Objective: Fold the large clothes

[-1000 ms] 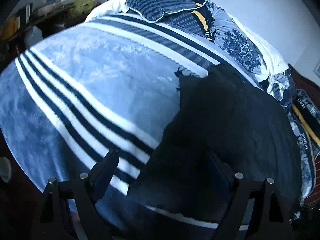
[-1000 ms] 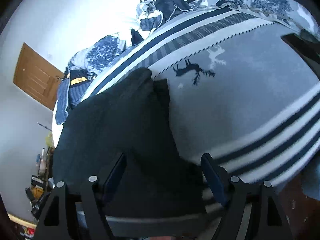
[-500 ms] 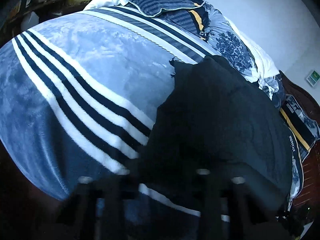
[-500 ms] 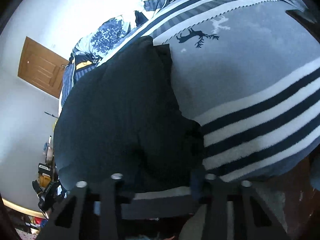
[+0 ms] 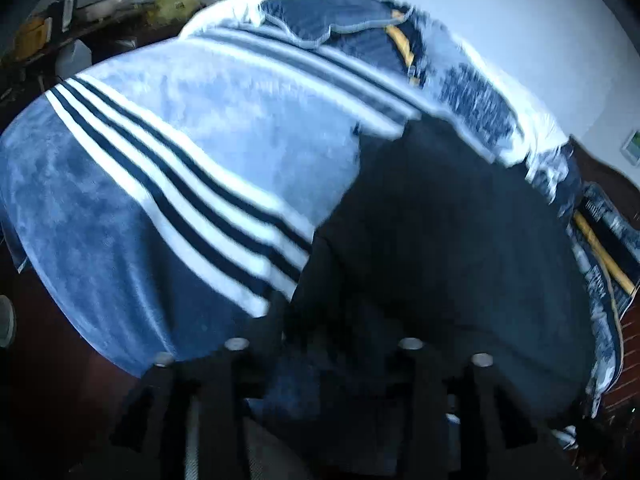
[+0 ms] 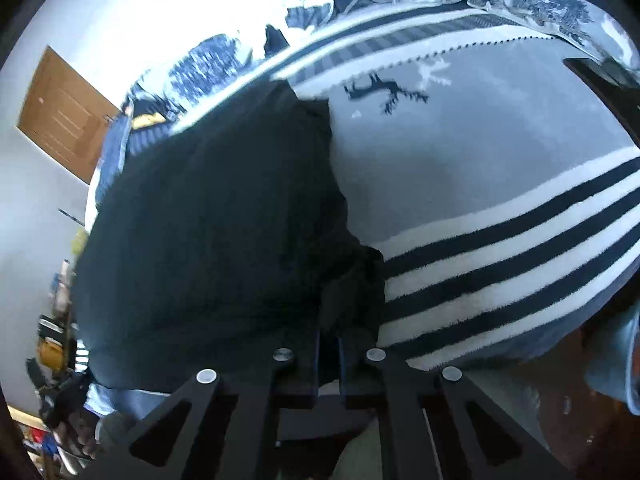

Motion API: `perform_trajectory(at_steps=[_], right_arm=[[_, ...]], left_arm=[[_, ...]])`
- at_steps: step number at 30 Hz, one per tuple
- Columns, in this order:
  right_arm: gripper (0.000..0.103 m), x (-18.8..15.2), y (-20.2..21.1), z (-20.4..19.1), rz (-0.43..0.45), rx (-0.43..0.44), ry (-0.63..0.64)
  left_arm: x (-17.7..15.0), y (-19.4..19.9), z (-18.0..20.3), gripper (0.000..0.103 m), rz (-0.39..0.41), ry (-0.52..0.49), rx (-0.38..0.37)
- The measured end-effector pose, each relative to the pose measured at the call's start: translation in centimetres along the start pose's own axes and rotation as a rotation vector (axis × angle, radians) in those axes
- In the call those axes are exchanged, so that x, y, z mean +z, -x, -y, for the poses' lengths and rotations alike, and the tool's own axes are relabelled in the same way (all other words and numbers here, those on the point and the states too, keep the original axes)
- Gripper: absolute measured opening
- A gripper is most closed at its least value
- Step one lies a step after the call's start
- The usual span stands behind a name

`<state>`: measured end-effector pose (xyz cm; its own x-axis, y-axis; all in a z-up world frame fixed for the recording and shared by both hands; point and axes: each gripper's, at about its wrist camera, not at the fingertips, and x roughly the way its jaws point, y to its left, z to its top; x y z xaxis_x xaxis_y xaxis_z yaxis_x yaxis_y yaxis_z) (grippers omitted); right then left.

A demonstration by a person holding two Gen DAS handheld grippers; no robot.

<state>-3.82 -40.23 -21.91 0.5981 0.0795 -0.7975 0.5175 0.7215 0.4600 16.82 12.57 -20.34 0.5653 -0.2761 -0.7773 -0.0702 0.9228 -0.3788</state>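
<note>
- A big dark garment (image 6: 212, 232) lies on the bed, on top of a soft blue blanket (image 5: 208, 128) with white and dark stripes.
- In the right wrist view, the garment fills the middle and the 9 o'clock side. The blanket shows from 1 to 4 o'clock.
- The right tool (image 6: 329, 354) sits at 6 o'clock. Its two fingers are squeezed close together on the near edge of the garment, so it is pinching the cloth.
- A small dark deer picture (image 6: 384, 92) is on the blanket near 1 o'clock, just beside the garment's far corner.
- In the left wrist view, the garment (image 5: 440, 260) fills the 3 to 6 o'clock side. The striped blanket is at 9 to 11 o'clock.
- The left tool (image 5: 324, 332) is at 6 o'clock, at the near edge of the garment. This picture is blurry and dark there, so I cannot tell if it is pinching the cloth or not.
- Pillows and a flowery quilt (image 5: 476, 100) are piled at the far end of the bed, near 1 o'clock.
- A brown door (image 6: 64, 116) is on the wall at 10 o'clock in the right wrist view.
</note>
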Motion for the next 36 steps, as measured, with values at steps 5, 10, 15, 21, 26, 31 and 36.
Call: perform_trajectory(at_steps=[5, 10, 15, 21, 26, 31, 36], right_arm=[[0.052, 1.4, 3.6, -0.9, 0.121, -0.038, 0.038], [0.084, 6.6, 4.2, -5.3, 0.167, -0.017, 0.137], [0.084, 12.8, -1.4, -6.9, 0.058, 0.025, 0.111], [0.081, 20.1, -9.2, -7.1, -0.073, 0.044, 0.068], [0.008, 20.6, -13.5, -6.5, -0.209, 0.052, 0.066], [0.002, 20.3, -14.1, -5.3, -0.137, -0.101, 0.089], [0.001, 19.4, -12.9, -4.0, -0.086, -0.125, 0.01]], left_arm=[[2.6, 3.7, 3.0, 0.078, 0.17, -0.067, 0.026], [7.9, -1.1, 9.5, 0.079, 0.046, -0.215, 0.067], [12.3, -7.0, 12.6, 0.079, -0.007, -0.233, 0.083], [16.0, -14.7, 14.6, 0.052, -0.189, -0.297, 0.119], [15.3, -15.3, 14.6, 0.003, -0.169, -0.307, 0.086], [14.2, -18.9, 13.5, 0.002, -0.228, -0.328, 0.221], [15.0, -16.0, 13.1, 0.004, -0.154, -0.293, 0.198]])
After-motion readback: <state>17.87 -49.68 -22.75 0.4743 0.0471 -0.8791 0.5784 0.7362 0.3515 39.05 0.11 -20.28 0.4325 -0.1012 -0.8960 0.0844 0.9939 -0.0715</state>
